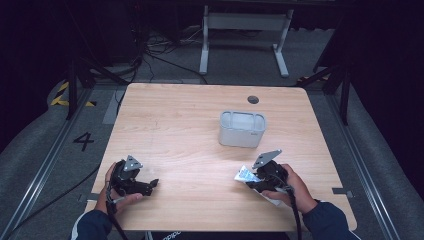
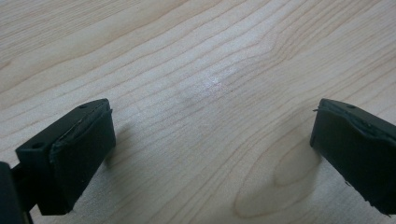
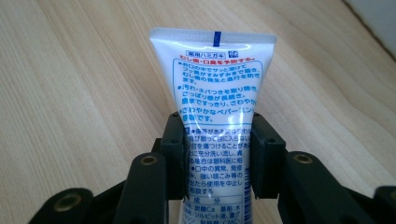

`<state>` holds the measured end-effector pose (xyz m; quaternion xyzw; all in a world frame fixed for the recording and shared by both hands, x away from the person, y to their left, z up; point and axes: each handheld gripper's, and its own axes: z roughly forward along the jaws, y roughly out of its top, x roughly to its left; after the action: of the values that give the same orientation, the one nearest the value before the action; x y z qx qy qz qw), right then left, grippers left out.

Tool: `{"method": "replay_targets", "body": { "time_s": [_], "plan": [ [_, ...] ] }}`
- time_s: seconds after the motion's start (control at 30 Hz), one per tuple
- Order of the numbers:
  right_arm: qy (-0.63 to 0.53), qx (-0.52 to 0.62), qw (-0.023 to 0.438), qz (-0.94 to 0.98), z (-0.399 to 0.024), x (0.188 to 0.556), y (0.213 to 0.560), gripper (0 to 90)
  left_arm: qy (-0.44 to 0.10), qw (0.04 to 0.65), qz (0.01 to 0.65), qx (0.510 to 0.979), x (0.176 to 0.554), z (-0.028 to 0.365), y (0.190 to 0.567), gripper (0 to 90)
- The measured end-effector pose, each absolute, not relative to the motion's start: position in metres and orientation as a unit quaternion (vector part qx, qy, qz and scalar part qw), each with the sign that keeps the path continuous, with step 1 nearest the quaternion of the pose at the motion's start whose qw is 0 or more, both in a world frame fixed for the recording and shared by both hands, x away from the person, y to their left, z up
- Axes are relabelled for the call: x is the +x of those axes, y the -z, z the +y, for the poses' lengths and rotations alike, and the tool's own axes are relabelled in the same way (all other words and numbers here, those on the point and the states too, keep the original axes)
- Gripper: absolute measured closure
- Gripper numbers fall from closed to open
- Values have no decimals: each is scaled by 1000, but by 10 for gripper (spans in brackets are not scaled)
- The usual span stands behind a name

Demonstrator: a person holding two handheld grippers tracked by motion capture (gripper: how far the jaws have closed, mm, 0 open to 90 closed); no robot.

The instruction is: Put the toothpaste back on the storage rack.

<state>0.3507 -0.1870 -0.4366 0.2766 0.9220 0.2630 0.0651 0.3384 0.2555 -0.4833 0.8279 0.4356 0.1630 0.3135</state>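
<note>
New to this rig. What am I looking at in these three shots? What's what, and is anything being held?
No robot arm here: a person sits at a wooden table and holds a hand-operated two-jaw gripper in each hand.

The high view is a fixed camera above the table, looking down. In it, the left gripper is at bottom left and the right gripper at bottom right. A grey open-topped container stands on the table farther back.

The other two shots come from cameras mounted on each gripper, looking along its fingers. The left gripper view shows its black fingers spread wide over bare wood, holding nothing. The right gripper view shows its fingers closed on a white tube with blue and red printed text, crimped end pointing away.
</note>
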Motion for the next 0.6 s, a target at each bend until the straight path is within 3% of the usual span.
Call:
{"method": "replay_targets", "body": {
  "time_s": [0.6],
  "plan": [
    [-324, 274, 95, 901, -197, 350, 422, 661, -163, 313, 436, 828, 338, 255, 483, 5]
  ]
}}
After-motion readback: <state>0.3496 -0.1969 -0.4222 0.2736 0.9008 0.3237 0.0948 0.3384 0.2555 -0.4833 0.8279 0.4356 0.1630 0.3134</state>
